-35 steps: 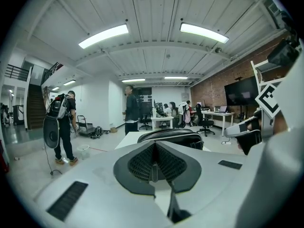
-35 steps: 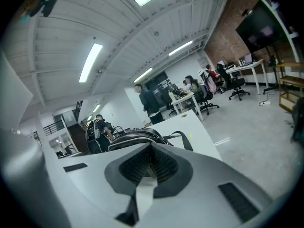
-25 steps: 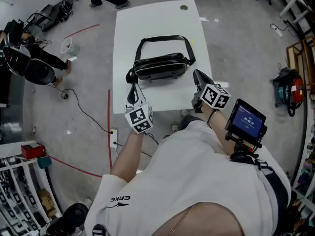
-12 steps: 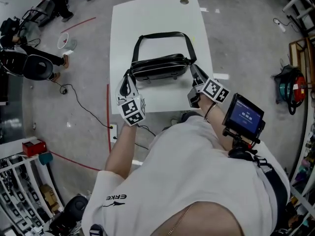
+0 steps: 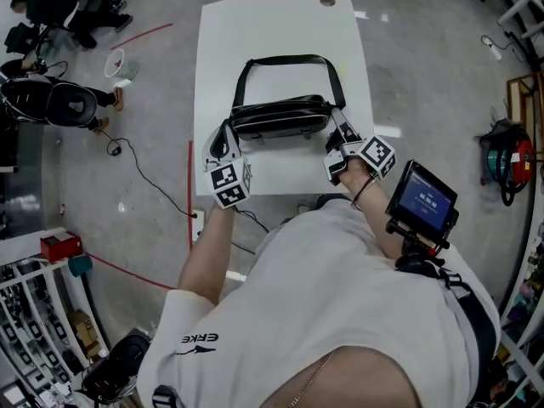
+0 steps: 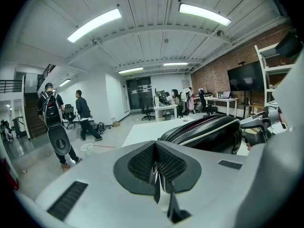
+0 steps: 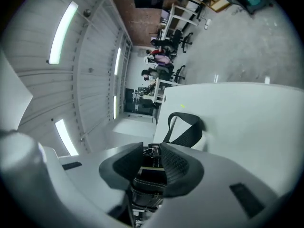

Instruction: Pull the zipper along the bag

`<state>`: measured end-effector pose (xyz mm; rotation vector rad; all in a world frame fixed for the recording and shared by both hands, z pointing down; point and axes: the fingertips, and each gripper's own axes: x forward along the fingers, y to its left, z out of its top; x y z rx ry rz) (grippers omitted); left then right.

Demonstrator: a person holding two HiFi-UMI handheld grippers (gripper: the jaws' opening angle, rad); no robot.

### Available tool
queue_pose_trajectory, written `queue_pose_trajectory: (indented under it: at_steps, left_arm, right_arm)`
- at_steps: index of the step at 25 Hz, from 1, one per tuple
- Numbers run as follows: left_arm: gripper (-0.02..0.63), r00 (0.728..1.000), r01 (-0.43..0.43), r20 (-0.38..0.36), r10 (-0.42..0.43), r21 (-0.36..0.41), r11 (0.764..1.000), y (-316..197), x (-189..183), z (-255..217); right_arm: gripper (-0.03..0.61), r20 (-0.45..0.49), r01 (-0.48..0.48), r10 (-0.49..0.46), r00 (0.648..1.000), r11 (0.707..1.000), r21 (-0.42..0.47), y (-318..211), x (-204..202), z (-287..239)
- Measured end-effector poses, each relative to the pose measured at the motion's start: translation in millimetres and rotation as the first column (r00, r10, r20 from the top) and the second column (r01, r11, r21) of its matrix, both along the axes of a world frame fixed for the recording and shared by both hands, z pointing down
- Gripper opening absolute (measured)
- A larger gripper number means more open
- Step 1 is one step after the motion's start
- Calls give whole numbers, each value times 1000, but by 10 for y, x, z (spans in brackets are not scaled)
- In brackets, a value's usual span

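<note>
- Person with a black backpack (image 5: 59,104), on the grey floor left of the table; in the left gripper view the same figure (image 6: 51,115) is near a second person.
- Left gripper (image 5: 226,129), grey body with black ribbed pads: tip touching the left end of the bag. Its own view (image 6: 156,167) shows the pads pressed together. A thin dark strip sits in the seam; what it is cannot be told.
- White rectangular table (image 5: 280,24): bears the bag in its near half.
- Black glossy oblong bag (image 5: 280,117): lies lengthwise across the table between the two grippers. In the left gripper view (image 6: 209,132) it sits right of the jaws, with the zipper line (image 6: 199,126) running along its top.
- Black webbing shoulder strap (image 5: 289,59): looped flat on the table beyond the bag.
- Right gripper (image 5: 337,117): at the bag's right end. In its own view (image 7: 153,163) the jaws clamp the bag's stitched black end tab.
- Black handheld screen with a blue display (image 5: 422,202): at the person's right forearm.
</note>
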<state>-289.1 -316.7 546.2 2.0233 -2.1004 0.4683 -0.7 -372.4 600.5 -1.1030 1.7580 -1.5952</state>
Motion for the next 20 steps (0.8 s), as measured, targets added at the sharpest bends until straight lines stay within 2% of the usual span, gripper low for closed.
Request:
queue_pose_trajectory:
  at_steps: [7,12,16,20]
  left_arm:
    - [3,999,-31,-20,30,-25,999,-71,67,77]
    - [3,999,-51,-17,51,-24,998,-87,97,83]
    - [3,998,-61,5,61,-17,998,-96,103,88]
    - [3,997,-71,32,72,-13,997,-126,100,65]
  right_arm:
    - [101,120,-41,45,992,998,-37,-51,28,40]
    - [101,137,-34,38,990,999,-32,-53,23,30]
    - [101,109,-15,16,994,1000,-15,-65,18,14]
    - [100,29,33,-34,999,999,26,-100,-17,-52]
